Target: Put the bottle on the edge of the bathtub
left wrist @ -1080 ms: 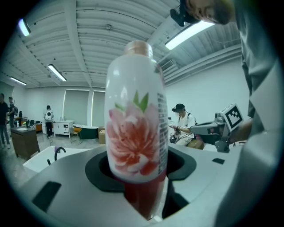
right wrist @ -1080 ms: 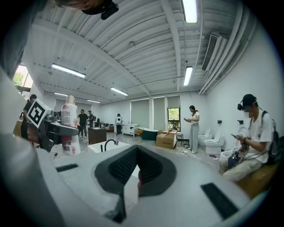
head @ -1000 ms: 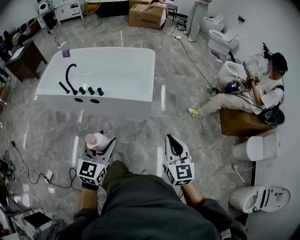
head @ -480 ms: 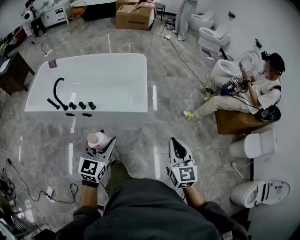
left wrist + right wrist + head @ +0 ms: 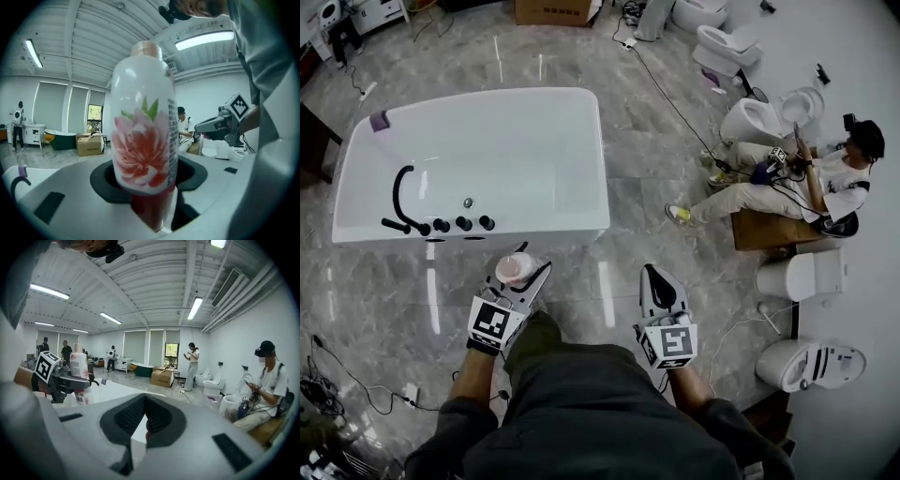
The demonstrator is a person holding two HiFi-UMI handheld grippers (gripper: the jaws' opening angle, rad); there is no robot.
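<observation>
your left gripper point(image 5: 521, 278) pinches the bottle point(image 5: 144, 117) upright in its fingers, ready to stand on the bathtub point(image 5: 546, 227) edge ahead; right gripper point(image 5: 655, 278) fingers pressed together, empty.

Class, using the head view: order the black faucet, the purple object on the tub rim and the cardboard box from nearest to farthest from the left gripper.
1. Black faucet, on the near-left rim of the bathtub, ahead and left of the left gripper.
2. Purple object, on the tub's far-left corner.
3. Cardboard box, on the floor beyond the tub.
</observation>
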